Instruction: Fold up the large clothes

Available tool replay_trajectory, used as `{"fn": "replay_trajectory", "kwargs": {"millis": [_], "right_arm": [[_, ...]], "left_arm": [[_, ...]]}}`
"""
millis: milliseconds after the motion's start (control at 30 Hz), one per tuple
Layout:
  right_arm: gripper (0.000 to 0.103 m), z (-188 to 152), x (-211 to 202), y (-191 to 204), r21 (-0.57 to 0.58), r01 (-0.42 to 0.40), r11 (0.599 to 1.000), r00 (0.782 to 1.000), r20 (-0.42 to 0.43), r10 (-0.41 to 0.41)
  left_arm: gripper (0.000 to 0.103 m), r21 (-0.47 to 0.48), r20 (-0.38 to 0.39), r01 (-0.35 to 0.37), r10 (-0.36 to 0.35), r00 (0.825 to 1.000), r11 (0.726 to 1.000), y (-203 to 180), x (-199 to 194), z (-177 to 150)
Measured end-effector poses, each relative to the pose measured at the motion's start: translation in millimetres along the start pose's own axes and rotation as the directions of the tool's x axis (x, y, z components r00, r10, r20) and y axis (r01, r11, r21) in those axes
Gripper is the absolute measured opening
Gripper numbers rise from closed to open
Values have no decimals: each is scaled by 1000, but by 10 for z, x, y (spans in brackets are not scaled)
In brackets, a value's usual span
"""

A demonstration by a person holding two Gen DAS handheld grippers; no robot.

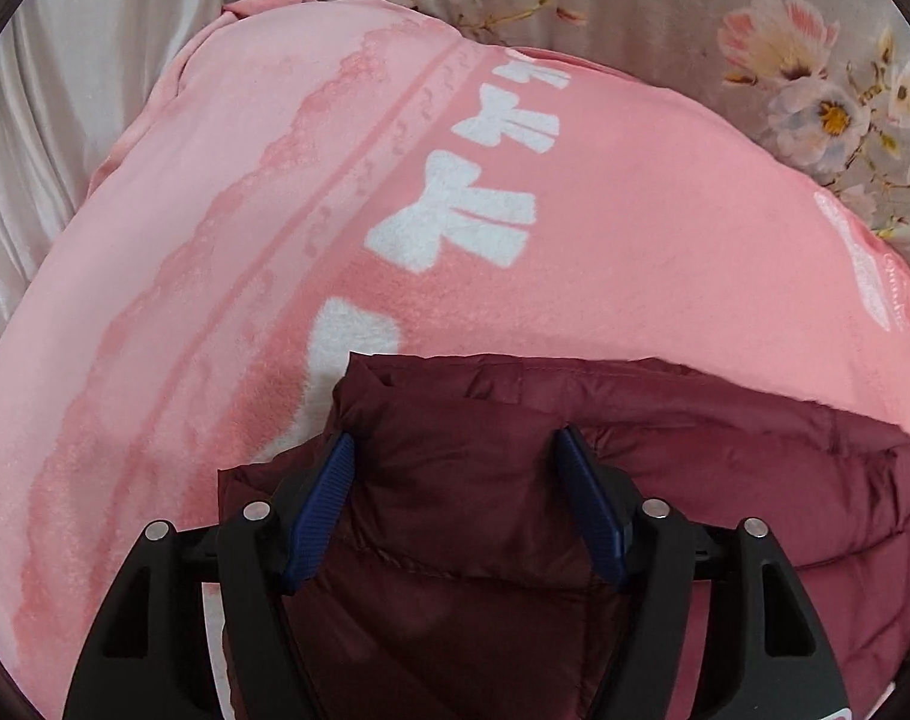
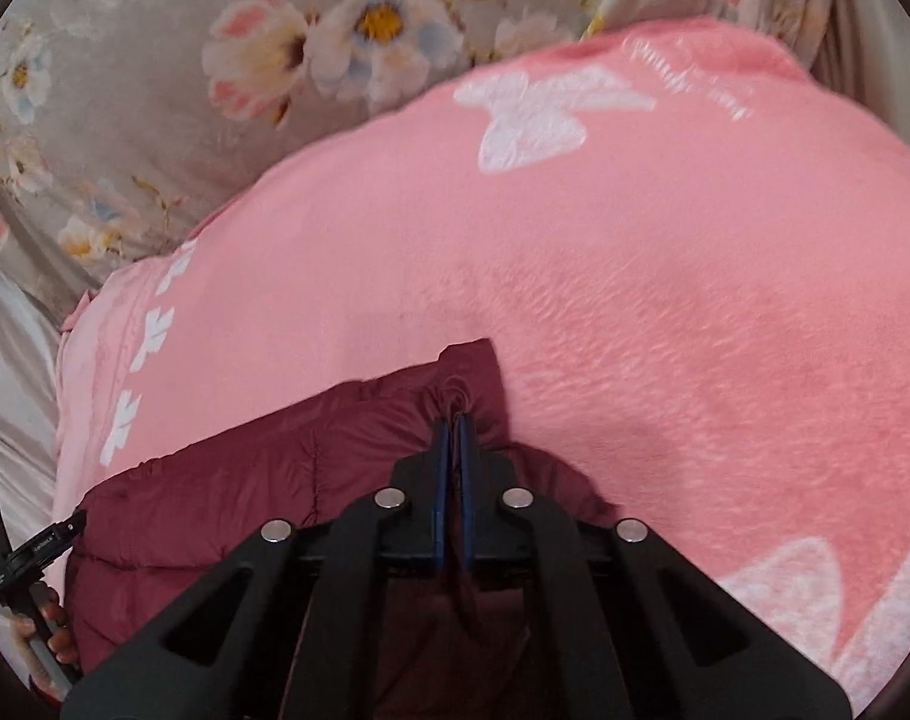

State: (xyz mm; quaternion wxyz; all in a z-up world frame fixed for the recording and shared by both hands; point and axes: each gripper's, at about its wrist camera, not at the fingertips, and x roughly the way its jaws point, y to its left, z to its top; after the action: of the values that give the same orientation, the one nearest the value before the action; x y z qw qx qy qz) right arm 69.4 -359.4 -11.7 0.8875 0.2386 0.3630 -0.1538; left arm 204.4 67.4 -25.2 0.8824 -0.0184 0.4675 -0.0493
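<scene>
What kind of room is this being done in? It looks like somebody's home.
Most likely a bedroom, with the work done on a bed. A fluffy pink blanket with white bow shapes is spread under the dark red quilted jacket, floral grey bedding lies behind it, and pale draped fabric sits at one side.

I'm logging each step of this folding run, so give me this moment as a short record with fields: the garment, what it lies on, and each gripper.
garment: dark red padded jacket, partly folded
surface: pink blanket with white bows, over flowered bedding
left gripper: open, fingers on either side of a jacket fold, not pressing it
right gripper: shut on a pinch of the jacket near its corner
fold state: unfinished
</scene>
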Motion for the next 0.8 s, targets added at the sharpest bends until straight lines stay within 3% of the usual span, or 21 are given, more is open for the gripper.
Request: {"fn": "replay_trajectory", "kwargs": {"millis": [167,333,600,633,667,733,800], "right_arm": [[1,-230,273,-88,-27,38,999,998,-51,-40],[2,-349,358,89,-127,140,982,990,-8,-142],[3,-306,355,-73,-52,69,996,997,-18,-70],[6,-295,321,-101,-37,66,997,998,-12,-67],[20,-283,259,-129,-18,86,996,996,-1,-86],[33,-259,-40,-161,22,179,984,981,72,-180],[33,-241,-369,-76,2,169,986,975,148,-167]], "left_arm": [[78,49,55,-78,75,996,996,-96,115,-102],[83,30,58,-87,85,995,996,-58,187,-98],[88,7,64,-106,105,992,994,-19,202,-94],[88,-7,64,-94,94,994,996,20,177,-90],[88,-20,64,-86,88,994,996,59,145,-88],[86,-40,57,-89,91,994,995,163,-12,-98],[84,-52,87,-121,126,988,991,212,-256,-113]]}}
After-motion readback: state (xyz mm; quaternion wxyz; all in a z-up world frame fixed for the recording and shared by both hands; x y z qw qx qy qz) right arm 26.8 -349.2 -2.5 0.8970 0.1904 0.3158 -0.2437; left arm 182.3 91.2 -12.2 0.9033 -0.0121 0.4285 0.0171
